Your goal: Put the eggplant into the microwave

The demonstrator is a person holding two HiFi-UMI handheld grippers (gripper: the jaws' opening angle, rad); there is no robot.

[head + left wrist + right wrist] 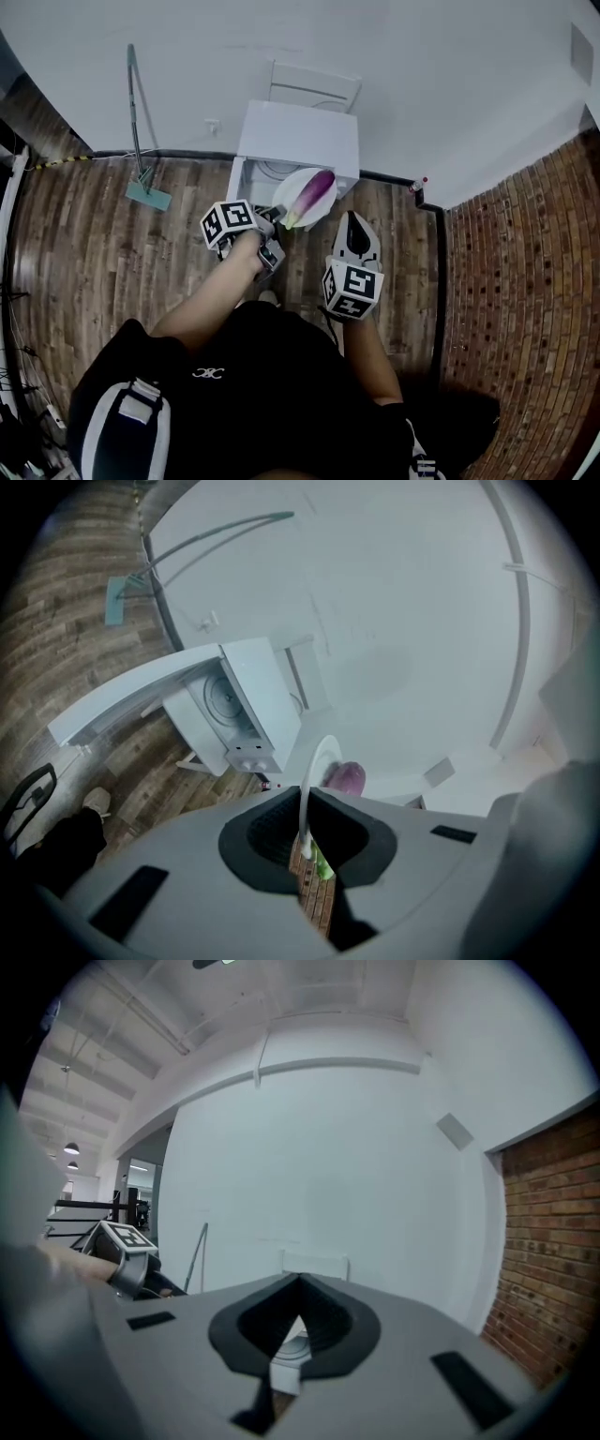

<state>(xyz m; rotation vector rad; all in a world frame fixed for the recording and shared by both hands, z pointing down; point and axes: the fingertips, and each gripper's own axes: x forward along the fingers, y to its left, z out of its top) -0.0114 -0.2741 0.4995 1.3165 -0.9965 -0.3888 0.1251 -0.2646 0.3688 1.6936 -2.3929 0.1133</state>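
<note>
Head view first, Inspector: largest item down, please.

Inspector: Wooden floor point(94, 253) throughout, white wall point(422, 75) beyond. The microwave point(298, 141) stands against that wall, ahead of the person. Its door appears open toward the left, though I would not certify that. Short of the opening, a white plate point(289, 192) is carried in the air. The eggplant point(314, 195) lies loose across it, green stem end nearest the left gripper point(270, 225).

Supervisor: Gripper condition?

Inspector: The left gripper view shows the jaws clenched on the plate's rim, one edge only. The right gripper point(356, 220) hangs just beside the plate, jaws together on nothing, giving no support.

Supervisor: Hazards from here?

Inspector: Three, in my judgement. A plate pinched at one edge can pivot in the pads — any sag tips the far side, and the eggplant, round and unrestrained, rolls off onto the floor. The plate's far rim could strike the microwave's frame or door on entry and jolt the load. And a thin, smooth rim may simply slip from the pads if the approach is hurried.
</note>
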